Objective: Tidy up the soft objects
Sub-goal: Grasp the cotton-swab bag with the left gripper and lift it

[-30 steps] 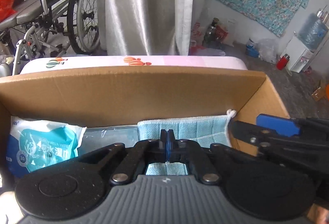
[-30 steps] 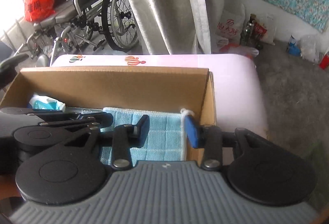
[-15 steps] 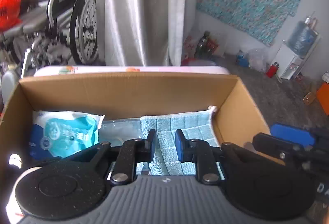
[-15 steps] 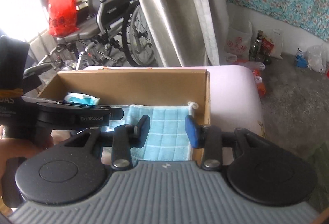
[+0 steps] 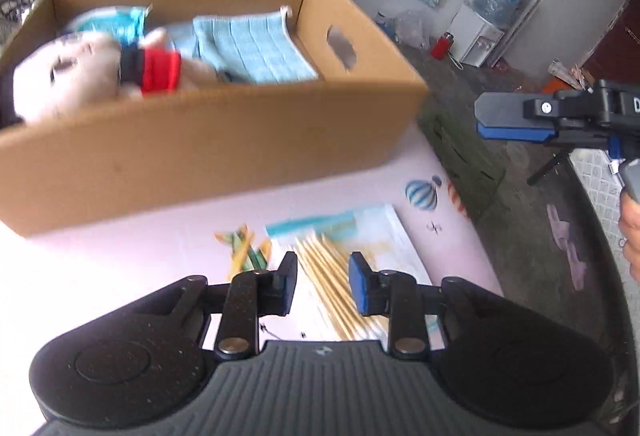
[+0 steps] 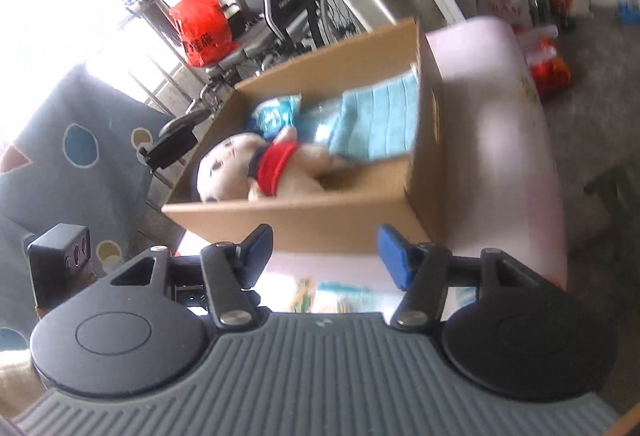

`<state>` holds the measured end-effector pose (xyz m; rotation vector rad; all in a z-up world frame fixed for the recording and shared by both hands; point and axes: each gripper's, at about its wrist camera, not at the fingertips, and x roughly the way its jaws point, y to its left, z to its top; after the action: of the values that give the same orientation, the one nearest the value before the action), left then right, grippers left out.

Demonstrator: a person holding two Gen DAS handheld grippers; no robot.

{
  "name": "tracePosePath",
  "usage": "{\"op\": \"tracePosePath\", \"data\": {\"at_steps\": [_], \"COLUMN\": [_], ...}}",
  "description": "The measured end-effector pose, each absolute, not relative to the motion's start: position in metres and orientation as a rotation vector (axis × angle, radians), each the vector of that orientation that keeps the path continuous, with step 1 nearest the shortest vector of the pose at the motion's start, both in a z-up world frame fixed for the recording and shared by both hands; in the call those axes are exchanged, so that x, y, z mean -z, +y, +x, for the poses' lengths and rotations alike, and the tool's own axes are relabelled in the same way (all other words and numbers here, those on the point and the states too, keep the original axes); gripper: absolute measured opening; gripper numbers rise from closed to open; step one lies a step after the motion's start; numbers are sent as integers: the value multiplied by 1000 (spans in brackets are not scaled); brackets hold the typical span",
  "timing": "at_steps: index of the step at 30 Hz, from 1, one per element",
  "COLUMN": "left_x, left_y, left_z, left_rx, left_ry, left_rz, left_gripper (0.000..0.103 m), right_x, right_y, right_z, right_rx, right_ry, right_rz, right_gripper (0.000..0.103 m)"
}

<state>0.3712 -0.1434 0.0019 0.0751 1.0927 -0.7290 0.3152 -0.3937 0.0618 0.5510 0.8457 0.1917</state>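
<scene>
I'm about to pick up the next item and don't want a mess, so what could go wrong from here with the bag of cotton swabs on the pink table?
1. The clear plastic bag of wooden cotton swabs lies flat beneath the open left gripper; slippery film may slide rather than lift.
2. It sits near the pink table edge, so a nudge could push it off.
3. The brown cardboard box already holds a white plush toy and a blue cloth; space looks tight.

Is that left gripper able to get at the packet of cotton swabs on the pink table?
Probably yes: the left gripper hangs open right over the cotton swab packet, with nothing lying between them.
</scene>
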Motion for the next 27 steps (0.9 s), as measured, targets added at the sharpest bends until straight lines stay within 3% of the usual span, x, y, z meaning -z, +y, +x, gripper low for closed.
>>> {"op": "tracePosePath", "data": {"at_steps": [3, 5, 8, 11, 12, 14, 15, 16, 18, 22, 27], "left_x": [31, 45, 56, 63, 65, 67, 67, 67, 67, 68, 73], "left_y": [-138, -133, -127, -125, -126, -128, -130, -130, -130, -124, -119], "left_z": [364, 366, 369, 370, 368, 367, 365, 364, 364, 366, 367], "left_rx": [707, 700, 682, 709, 726, 756, 758, 762, 768, 769, 818], "left_ry": [1156, 1179, 1193, 1184, 1174, 1143, 1133, 1125, 1121, 1133, 1161], "left_rz": [-11, -82, -161, -220, -226, -232, -235, -234, -230, -253, -338], "left_gripper": [42, 45, 57, 63, 64, 64, 64, 64, 63, 59, 65], "right_x": [-15, 17, 50, 56, 57, 59, 64, 71, 80, 75, 62], "right_y": [-390, -389, -388, -390, -390, -387, -387, -387, -384, -372, -377], "right_z": [299, 290, 281, 269, 267, 263, 263, 264, 261, 250, 230], "right_rx": [-159, -133, -160, -189, -199, -211, -221, -230, -243, -213, -306], "right_ry": [944, 1013, 1098, 1027, 1021, 1020, 1038, 1058, 1054, 992, 887], "right_rz": [574, 621, 692, 733, 737, 740, 761, 806, 855, 790, 867], "right_gripper": [79, 79, 79, 83, 80, 60, 34, 19, 8, 4, 2]}}
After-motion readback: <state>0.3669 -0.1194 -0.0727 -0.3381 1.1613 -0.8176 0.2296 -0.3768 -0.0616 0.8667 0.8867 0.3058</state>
